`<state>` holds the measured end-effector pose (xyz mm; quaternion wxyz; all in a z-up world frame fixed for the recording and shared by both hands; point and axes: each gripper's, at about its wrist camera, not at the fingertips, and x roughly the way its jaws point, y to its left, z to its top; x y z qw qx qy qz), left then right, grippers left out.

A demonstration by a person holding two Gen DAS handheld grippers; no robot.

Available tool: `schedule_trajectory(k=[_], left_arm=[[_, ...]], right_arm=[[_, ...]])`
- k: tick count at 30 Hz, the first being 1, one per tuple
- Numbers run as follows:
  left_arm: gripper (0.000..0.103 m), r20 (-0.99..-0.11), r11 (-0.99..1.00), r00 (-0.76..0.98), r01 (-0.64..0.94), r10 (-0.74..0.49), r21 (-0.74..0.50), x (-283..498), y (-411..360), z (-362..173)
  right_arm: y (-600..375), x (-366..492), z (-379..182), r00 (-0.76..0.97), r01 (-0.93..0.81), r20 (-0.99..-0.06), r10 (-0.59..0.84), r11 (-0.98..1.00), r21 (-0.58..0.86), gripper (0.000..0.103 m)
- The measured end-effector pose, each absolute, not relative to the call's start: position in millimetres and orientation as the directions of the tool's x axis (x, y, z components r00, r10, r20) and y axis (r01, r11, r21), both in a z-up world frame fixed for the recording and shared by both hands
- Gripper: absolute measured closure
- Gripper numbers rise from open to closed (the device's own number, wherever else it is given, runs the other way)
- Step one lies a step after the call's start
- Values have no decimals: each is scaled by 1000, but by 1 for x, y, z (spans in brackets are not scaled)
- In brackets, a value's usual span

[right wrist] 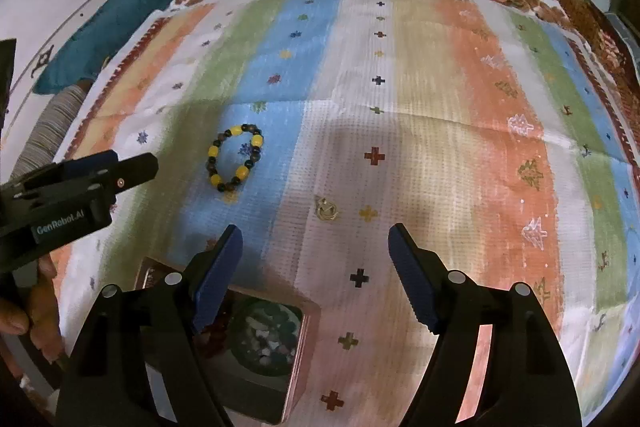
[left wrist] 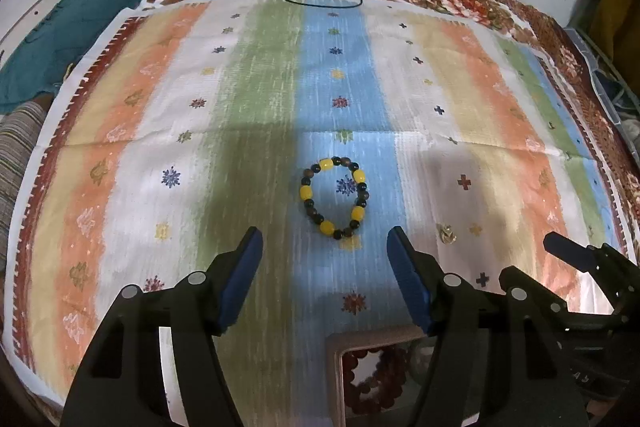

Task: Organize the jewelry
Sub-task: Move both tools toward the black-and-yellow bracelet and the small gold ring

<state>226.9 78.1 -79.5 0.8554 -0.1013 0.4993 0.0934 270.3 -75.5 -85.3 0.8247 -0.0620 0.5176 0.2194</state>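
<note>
Yellow-black bead bracelet [left wrist: 333,201] on striped cloth [left wrist: 256,99], both grippers empty

Left claw [left wrist: 324,247] and right claw [right wrist: 316,247]: both pitched steeply downward, jaws spread apart, nothing between the pads, positioned side by side.

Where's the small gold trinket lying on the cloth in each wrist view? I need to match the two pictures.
Left wrist view: the small gold trinket lies low and right of centre, just outside the left gripper's right-hand finger.
Right wrist view: it sits near the middle, ahead of the open right gripper.
Shared landmark: the yellow and dark bead bracelet, up and to the left of the trinket in both.
</note>
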Motion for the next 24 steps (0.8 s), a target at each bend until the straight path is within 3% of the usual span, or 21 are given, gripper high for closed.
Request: schedule_trajectory(k=[24], left_arm=[[37,-924,960,381,-268,24,-85,266,99,-134]], right_arm=[[-61,308,-135,273,-414,-936,220,906,92,28]])
